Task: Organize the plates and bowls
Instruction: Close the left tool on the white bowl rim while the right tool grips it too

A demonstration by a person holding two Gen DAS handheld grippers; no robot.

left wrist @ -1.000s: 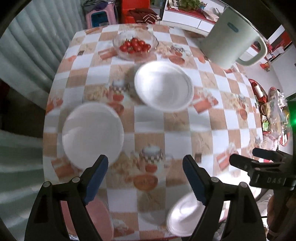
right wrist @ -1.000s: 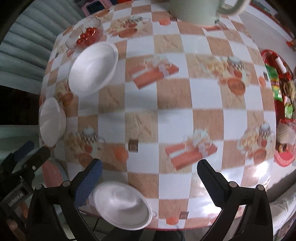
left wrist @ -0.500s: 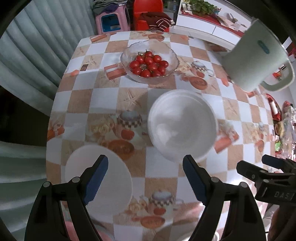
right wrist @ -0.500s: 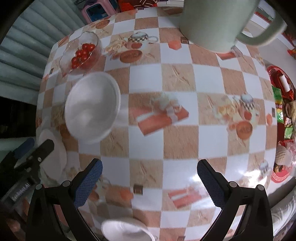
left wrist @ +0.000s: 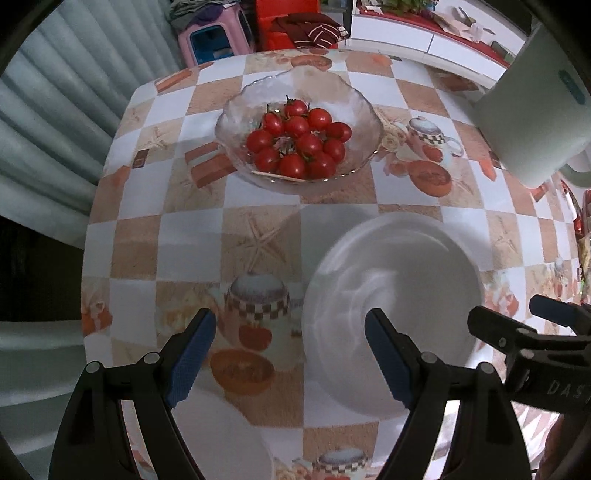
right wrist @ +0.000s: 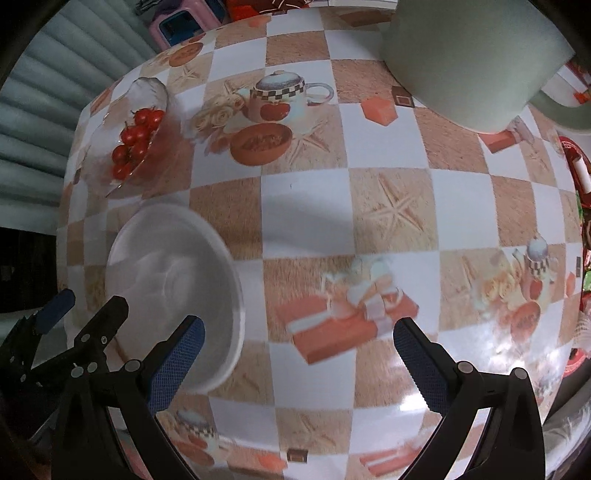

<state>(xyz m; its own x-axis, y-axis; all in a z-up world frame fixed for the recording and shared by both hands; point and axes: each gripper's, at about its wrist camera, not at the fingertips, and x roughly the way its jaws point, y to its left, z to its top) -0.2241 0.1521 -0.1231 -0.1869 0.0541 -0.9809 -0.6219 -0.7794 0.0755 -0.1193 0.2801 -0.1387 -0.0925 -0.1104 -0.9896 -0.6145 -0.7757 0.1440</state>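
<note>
A white bowl (left wrist: 399, 295) sits on the checkered table; it also shows in the right wrist view (right wrist: 177, 280). My left gripper (left wrist: 290, 354) is open and empty, its right finger over the bowl's near left side. A white plate (left wrist: 221, 439) lies at the near edge, under my left gripper. My right gripper (right wrist: 297, 365) is open and empty, its left finger over the bowl's near right rim. Each gripper shows at the edge of the other's view.
A glass bowl of cherry tomatoes (left wrist: 299, 133) stands beyond the white bowl, also in the right wrist view (right wrist: 136, 136). A large pale green pitcher (left wrist: 535, 110) stands at the far right. A pink stool (left wrist: 214, 33) and red furniture lie beyond the table.
Both grippers have moved forward over the table toward the white bowl. The plate has slid to the bottom of the left view. A second small white dish at the near edge has left both views.
</note>
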